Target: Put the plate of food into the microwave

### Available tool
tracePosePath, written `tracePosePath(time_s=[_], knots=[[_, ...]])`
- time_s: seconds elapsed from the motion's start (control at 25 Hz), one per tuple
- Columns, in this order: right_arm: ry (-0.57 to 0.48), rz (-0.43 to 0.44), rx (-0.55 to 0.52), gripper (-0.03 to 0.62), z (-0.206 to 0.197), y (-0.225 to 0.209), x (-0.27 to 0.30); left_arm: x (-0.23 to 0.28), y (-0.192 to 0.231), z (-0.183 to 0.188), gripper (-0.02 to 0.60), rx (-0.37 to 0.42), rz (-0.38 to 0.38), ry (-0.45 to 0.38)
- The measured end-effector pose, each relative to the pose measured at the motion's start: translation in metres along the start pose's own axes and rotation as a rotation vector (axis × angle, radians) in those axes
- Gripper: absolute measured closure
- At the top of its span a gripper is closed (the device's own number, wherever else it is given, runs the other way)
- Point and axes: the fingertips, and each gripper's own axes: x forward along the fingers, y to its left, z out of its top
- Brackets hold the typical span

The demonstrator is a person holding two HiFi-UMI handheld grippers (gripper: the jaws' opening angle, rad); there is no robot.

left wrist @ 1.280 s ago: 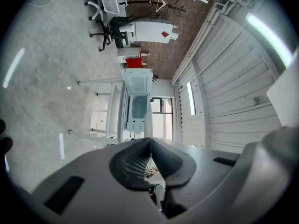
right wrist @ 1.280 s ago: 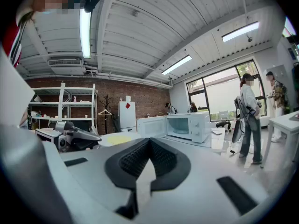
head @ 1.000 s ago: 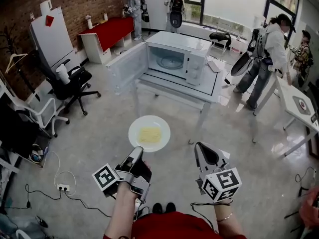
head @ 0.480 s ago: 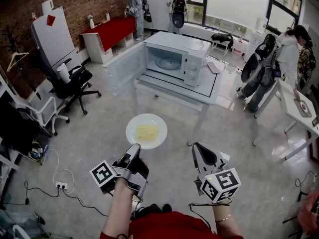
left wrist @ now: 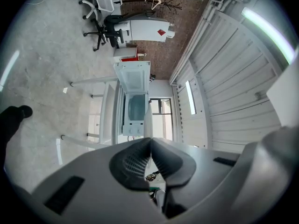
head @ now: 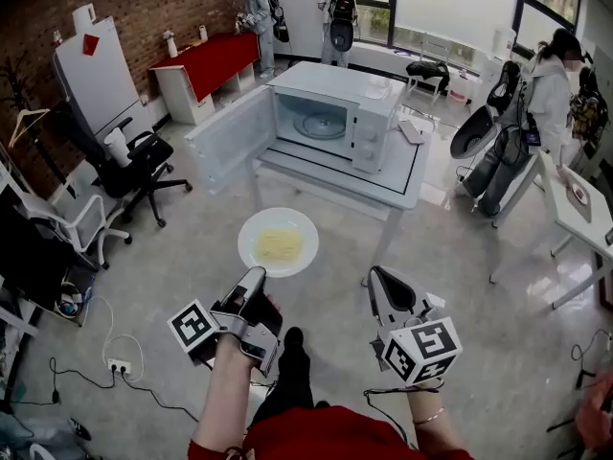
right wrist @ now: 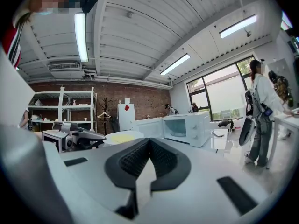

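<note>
The left hand-held gripper [head: 257,278] clamps the rim of the round white plate of yellow food [head: 278,242], short of the open-doored white microwave [head: 330,113]. The right hand-held gripper [head: 378,278] has its jaws together, empty. Level carriage should prevent spills.

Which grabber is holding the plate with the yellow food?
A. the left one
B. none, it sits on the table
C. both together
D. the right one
A: the left gripper pinches the near rim of the plate, which hangs over the floor in front of the open microwave. The right gripper is shut on nothing, off to the side.
</note>
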Motion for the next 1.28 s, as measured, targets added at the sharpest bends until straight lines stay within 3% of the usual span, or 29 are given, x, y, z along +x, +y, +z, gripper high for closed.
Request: tracePosePath(time_s=[0.2,0.8,1.28], knots=[[0.01,-0.006,0.008,0.582,-0.007,-0.021,0.056,0.053,0.017,0.03,0.565,-0.012,-0.007,0.024],[0.028,-0.082,0.023,0.582,0.038,-0.067,0.277,0.245,0.009,0.16,0.565,-0.025,-0.048,0.16],[0.075,-0.128,0.016,0.582,0.042,-0.109,0.34,0.339,0.029,0.183,0.565,-0.024,-0.022,0.22]])
